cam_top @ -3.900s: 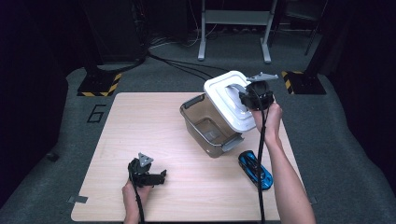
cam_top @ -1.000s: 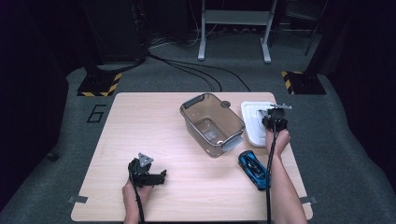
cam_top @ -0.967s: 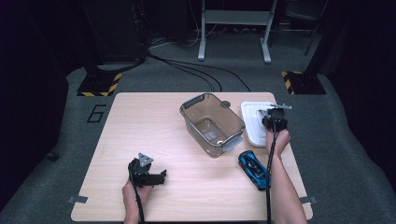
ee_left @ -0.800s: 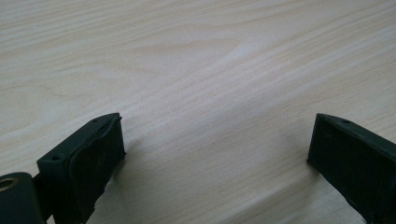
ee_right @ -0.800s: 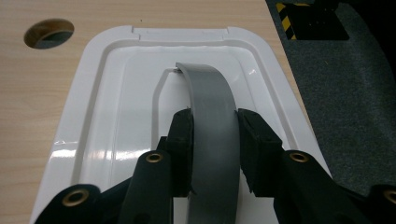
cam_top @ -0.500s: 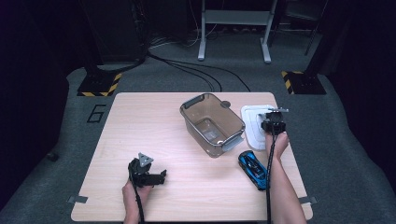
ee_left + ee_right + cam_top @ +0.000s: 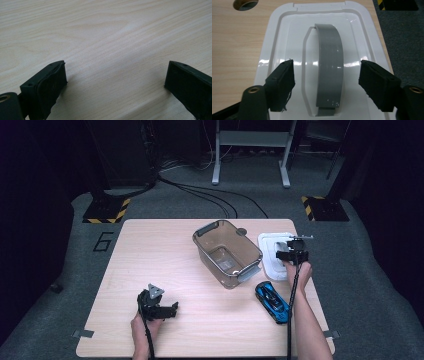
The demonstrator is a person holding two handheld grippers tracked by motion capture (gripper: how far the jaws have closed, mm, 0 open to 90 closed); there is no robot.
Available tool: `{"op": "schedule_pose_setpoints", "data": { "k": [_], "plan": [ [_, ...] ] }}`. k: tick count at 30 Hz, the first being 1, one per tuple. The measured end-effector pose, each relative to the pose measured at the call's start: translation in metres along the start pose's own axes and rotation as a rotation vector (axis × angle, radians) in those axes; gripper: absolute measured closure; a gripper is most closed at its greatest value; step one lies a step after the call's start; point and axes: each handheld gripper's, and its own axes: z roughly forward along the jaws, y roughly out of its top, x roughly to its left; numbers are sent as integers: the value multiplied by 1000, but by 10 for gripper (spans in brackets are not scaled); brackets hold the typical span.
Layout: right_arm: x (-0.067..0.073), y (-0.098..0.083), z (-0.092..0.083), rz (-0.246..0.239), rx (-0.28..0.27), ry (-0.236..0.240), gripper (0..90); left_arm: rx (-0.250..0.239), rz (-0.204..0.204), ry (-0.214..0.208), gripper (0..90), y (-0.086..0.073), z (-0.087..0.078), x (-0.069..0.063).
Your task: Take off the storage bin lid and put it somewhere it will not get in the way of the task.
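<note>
The white lid [image 7: 274, 254] lies flat on the counter [image 7: 150, 255] at the right side of the high view, close to the counter's right edge and just right of the clear bin [image 7: 227, 252]. The right hand-held gripper [image 7: 289, 251] sits right over the lid's right half, w/ the person's right hand [image 7: 298, 270] behind it, lower in the frame.

In the right gripper view the lid [image 7: 287, 37] runs from the top of the frame down to the bottom, and its grey handle strap [image 7: 329, 67] goes up the middle, right between the two black jaws. The right hand-held gripper [image 7: 325, 83] is open; its jaws have just been opening, and there's a clear gap of white plastic on both sides of the strap, so the pads aren't pressing on anything. The strap is still in between them, just not gripped. A round hole in the counter [image 7: 245, 3] shows at the upper left of that view.

The left hand-held gripper [image 7: 174, 309] is at the lower left of the high view, well apart from the lid, held by the left hand [image 7: 145, 325] near the counter's front edge. In the left gripper view, the left hand-held gripper [image 7: 115, 82] has its jaws wide apart w/ bare wood between them, so open and empty.

A blue toy car [image 7: 272, 301] lies on the counter below the lid in the high view, just left of the right forearm, near the bin's lower right corner but not touching it afaict.
</note>
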Motion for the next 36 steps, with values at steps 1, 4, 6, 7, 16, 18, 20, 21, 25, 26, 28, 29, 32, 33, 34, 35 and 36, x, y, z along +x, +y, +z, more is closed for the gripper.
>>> {"op": "schedule_pose_setpoints", "data": {
  "k": [1, 4, 6, 7, 16, 18, 20, 21, 25, 26, 28, 29, 32, 33, 34, 35, 36],
  "plan": [
    [-1, 0, -2, -5, 3, 11, 221, -1, -1, 0, 36, 0, 0, 0],
    [-2, -2, -10, -23, 12, 63, 139, -2, -3, 0, 36, 0, 0, 0],
    [-2, -3, -16, -43, 8, 75, 119, -2, -2, 0, 37, 0, 0, 0],
    [-2, -4, -18, -54, 5, 93, 103, -2, -3, 0, 37, 0, 0, 0],
    [0, -13, -40, -128, 18, 148, 3, -2, -2, 0, 38, 0, 0, 0],
    [1, -15, -42, -140, 32, 168, 0, -3, -3, 0, 38, 0, 0, 0],
    [1, -16, -44, -143, 27, 180, 0, -4, -3, 0, 38, 0, 0, 0],
    [3, -18, -49, -151, 22, 182, 0, -3, -2, 0, 39, 0, 0, 0],
    [6, -26, -58, -213, 15, 216, 0, -4, -2, 0, 40, 0, 0, -1],
    [7, -27, -61, -217, 26, 223, 0, -4, -2, 0, 40, 0, 0, -1],
    [9, -30, -64, -241, 18, 231, 0, -4, -2, 0, 41, 0, 0, -1],
    [10, -32, -66, -251, 20, 235, 0, -3, -3, -1, 40, 0, 0, -1],
    [12, -36, -69, -266, 22, 243, 0, -3, -3, -1, 40, 0, 0, -1],
    [14, -40, -72, -285, 28, 261, 0, -3, -3, 0, 41, 0, 0, -1],
    [16, -43, -74, -293, 33, 260, 0, -3, -3, -1, 41, 0, 0, -1],
    [16, -43, -74, -293, 33, 260, 0, -3, -3, -1, 41, 0, 0, -1],
    [19, -48, -78, -309, 38, 272, 0, -3, -3, -1, 41, 0, 0, -1]
  ]
}}
